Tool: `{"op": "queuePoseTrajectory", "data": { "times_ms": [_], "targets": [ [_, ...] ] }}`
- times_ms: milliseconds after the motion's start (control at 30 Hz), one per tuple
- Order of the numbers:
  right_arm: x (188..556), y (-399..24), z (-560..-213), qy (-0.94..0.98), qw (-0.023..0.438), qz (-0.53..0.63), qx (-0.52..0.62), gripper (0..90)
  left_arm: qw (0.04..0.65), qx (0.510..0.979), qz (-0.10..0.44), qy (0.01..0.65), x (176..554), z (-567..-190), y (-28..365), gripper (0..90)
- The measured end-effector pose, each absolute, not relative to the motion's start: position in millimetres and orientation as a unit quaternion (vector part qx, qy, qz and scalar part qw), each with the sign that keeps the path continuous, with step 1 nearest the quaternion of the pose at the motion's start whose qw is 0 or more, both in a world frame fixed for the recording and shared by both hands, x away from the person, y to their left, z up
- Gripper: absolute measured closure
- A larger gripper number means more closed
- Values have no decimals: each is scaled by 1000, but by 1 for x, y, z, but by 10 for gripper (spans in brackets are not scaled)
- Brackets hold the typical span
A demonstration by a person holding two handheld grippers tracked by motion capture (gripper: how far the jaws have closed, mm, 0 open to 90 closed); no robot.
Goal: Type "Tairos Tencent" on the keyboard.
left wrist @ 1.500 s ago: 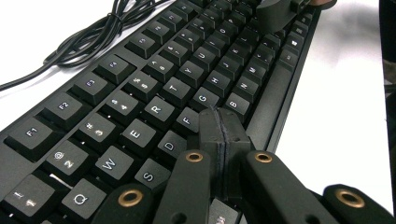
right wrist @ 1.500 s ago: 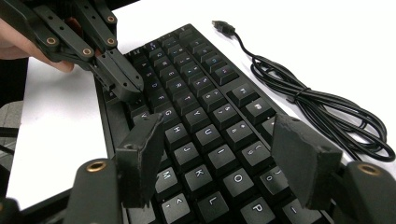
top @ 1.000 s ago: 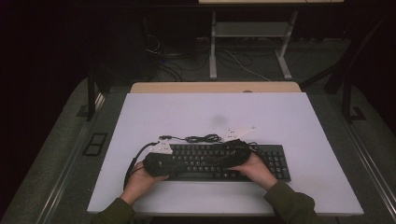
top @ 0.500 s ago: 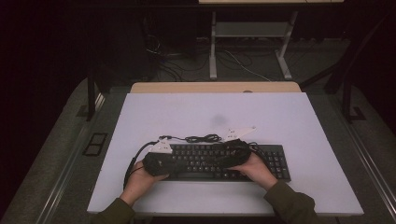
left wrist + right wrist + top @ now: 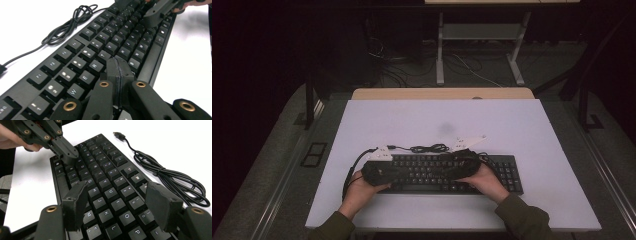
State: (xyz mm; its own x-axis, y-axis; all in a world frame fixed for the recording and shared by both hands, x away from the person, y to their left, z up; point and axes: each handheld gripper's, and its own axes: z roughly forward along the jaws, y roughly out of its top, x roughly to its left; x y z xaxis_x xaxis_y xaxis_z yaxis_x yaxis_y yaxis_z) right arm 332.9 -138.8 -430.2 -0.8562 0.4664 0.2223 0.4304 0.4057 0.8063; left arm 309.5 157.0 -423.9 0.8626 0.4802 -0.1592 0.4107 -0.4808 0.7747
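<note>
While both hover over the keyboard (image 5: 442, 172), left gripper (image 5: 120, 67) is closed; right gripper (image 5: 120, 205) gapes.

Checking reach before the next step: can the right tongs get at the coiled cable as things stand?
Probably yes. The right tongs hang open over the keyboard; the coiled cable lies beside it on bare table, nothing between.

right gripper (image 5: 460, 165) | edged slightly left over keyboard (image 5: 507, 172) | from 1.0 s ago
</note>
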Motion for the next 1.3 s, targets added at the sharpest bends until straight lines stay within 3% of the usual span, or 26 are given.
{"op": "queuePoseTrajectory", "data": {
  "times_ms": [1300],
  "targets": [
    [333, -138, -431, 837, 17, 475, 270, 342, 430, 853, 54, 290, 332, -436, 159, 894]
  ]
}}
